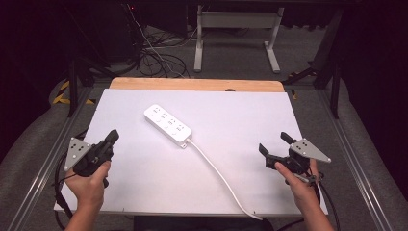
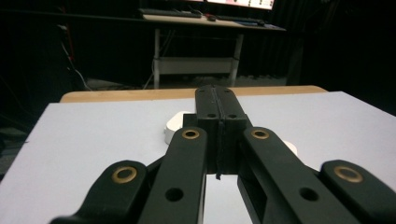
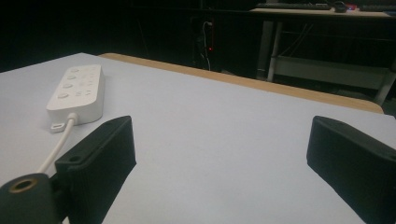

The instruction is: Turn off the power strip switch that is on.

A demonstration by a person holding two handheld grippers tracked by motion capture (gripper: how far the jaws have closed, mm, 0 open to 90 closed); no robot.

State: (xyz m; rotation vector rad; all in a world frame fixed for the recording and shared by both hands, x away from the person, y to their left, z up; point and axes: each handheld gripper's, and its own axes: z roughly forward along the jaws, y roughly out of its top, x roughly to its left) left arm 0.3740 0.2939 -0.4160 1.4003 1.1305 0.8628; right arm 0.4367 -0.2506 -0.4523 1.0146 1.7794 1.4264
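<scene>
A white power strip (image 1: 167,124) lies slantwise on the white board (image 1: 240,115), a little behind its middle. Its white cable (image 1: 216,172) runs from the near end to the board's front edge. My left gripper (image 1: 112,136) rests at the board's left side, jaws pressed together with nothing between them; the left gripper view has the shut jaws (image 2: 218,109) pointing at the power strip (image 2: 177,122). At the right side my right gripper (image 1: 275,143) stands wide open and empty. In the right gripper view the power strip (image 3: 76,92) and its cable (image 3: 58,145) lie left of the open jaws (image 3: 223,144).
A strip of wooden tabletop (image 1: 192,84) shows behind the board. Beyond it are a white desk frame (image 1: 235,33) and tangled cables (image 1: 154,57) on the floor. Metal rails (image 1: 43,163) run along both sides of the table.
</scene>
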